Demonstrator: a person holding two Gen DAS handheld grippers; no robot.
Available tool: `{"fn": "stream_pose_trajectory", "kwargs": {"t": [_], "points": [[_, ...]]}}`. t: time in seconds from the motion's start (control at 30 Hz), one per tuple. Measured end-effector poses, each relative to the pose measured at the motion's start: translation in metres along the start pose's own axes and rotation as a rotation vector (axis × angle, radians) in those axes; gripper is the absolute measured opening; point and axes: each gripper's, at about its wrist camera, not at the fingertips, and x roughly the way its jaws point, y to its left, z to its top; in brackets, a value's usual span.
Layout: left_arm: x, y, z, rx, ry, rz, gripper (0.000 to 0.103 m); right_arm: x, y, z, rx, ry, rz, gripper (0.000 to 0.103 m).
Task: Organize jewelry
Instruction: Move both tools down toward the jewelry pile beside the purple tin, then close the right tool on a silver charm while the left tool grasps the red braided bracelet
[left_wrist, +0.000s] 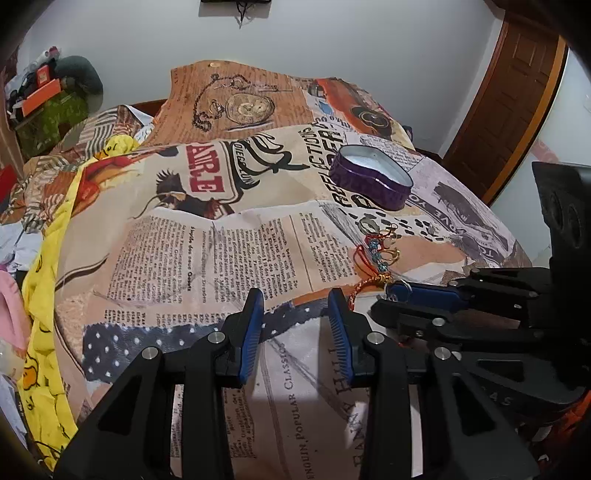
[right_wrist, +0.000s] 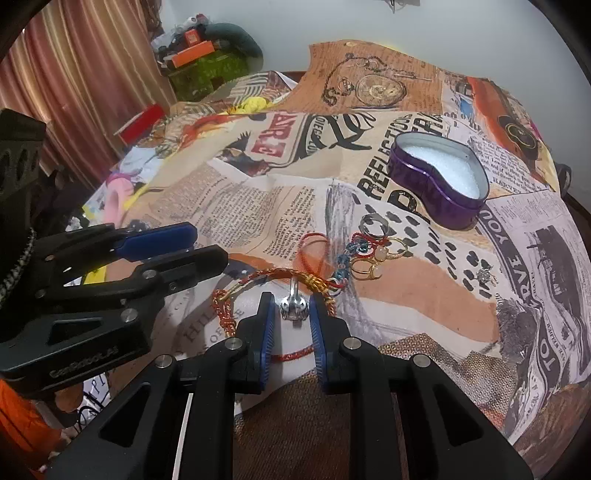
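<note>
A purple heart-shaped tin (right_wrist: 439, 184) with white padding stands open on the printed cloth; it also shows in the left wrist view (left_wrist: 369, 177). In front of it lies a jewelry pile: a silver ring (right_wrist: 373, 224), gold rings (right_wrist: 376, 262), a blue bead string (right_wrist: 347, 254) and a red-gold cord bracelet (right_wrist: 280, 275). My right gripper (right_wrist: 292, 308) is shut on a silver ring (right_wrist: 293, 306) just above the bracelet. My left gripper (left_wrist: 295, 299) is open and empty, left of the pile (left_wrist: 380, 254). The right gripper's fingers (left_wrist: 424, 295) show at the right of the left wrist view.
A small silver earring (right_wrist: 484, 275) lies right of the pile. The printed cloth (right_wrist: 258, 192) covers the table. Yellow fabric (left_wrist: 48, 332) hangs at the left edge. Clutter and a green box (right_wrist: 207, 70) sit at the back left; a wooden door (left_wrist: 509, 107) is at right.
</note>
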Motion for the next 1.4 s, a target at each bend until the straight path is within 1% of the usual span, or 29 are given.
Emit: {"fn": "stream_pose_trajectory", "kwargs": {"t": [0.07, 0.23, 0.37, 0.43, 0.57, 0.7, 0.87, 0.93, 1.0, 1.03, 1.07, 1.1, 1.2, 1.4], "points": [[0.001, 0.0, 0.0, -0.004, 0.009, -0.005, 0.036, 0.0, 0.0, 0.0, -0.003, -0.006, -0.01, 0.014], [-0.002, -0.005, 0.001, -0.009, 0.01, -0.018, 0.036, -0.006, -0.002, -0.001, 0.008, -0.032, -0.007, 0.014], [-0.005, -0.015, 0.004, 0.023, -0.006, 0.012, 0.036, -0.02, -0.006, 0.0, 0.037, -0.08, -0.007, 0.014], [-0.003, -0.021, 0.006, 0.039, -0.001, 0.002, 0.036, -0.028, -0.01, -0.001, 0.048, -0.102, -0.018, 0.014], [0.005, -0.033, 0.008, 0.064, 0.025, -0.026, 0.036, -0.042, -0.022, -0.003, 0.077, -0.136, -0.035, 0.014], [0.023, -0.04, 0.01, 0.064, 0.087, -0.083, 0.036, -0.052, -0.035, -0.009, 0.11, -0.156, -0.053, 0.014], [0.038, -0.051, 0.01, 0.102, 0.107, -0.059, 0.036, -0.06, -0.049, -0.015, 0.147, -0.175, -0.05, 0.014], [0.041, -0.051, 0.011, 0.093, 0.106, -0.056, 0.036, -0.063, -0.051, -0.015, 0.151, -0.184, -0.053, 0.014], [0.042, -0.05, 0.012, 0.072, 0.102, -0.047, 0.032, -0.064, -0.054, -0.016, 0.157, -0.192, -0.05, 0.014], [0.042, -0.05, 0.012, 0.071, 0.099, -0.037, 0.023, -0.064, -0.055, -0.016, 0.16, -0.194, -0.048, 0.014], [0.041, -0.049, 0.012, 0.072, 0.097, -0.03, 0.011, -0.065, -0.056, -0.017, 0.162, -0.196, -0.049, 0.014], [0.04, -0.048, 0.012, 0.069, 0.097, -0.035, 0.004, -0.065, -0.057, -0.017, 0.164, -0.198, -0.047, 0.014], [0.035, -0.047, 0.012, 0.061, 0.091, -0.052, 0.002, -0.067, -0.059, -0.019, 0.168, -0.202, -0.048, 0.014], [0.023, -0.05, 0.015, 0.056, 0.067, -0.053, 0.002, -0.07, -0.065, -0.022, 0.183, -0.209, -0.059, 0.014]]}}
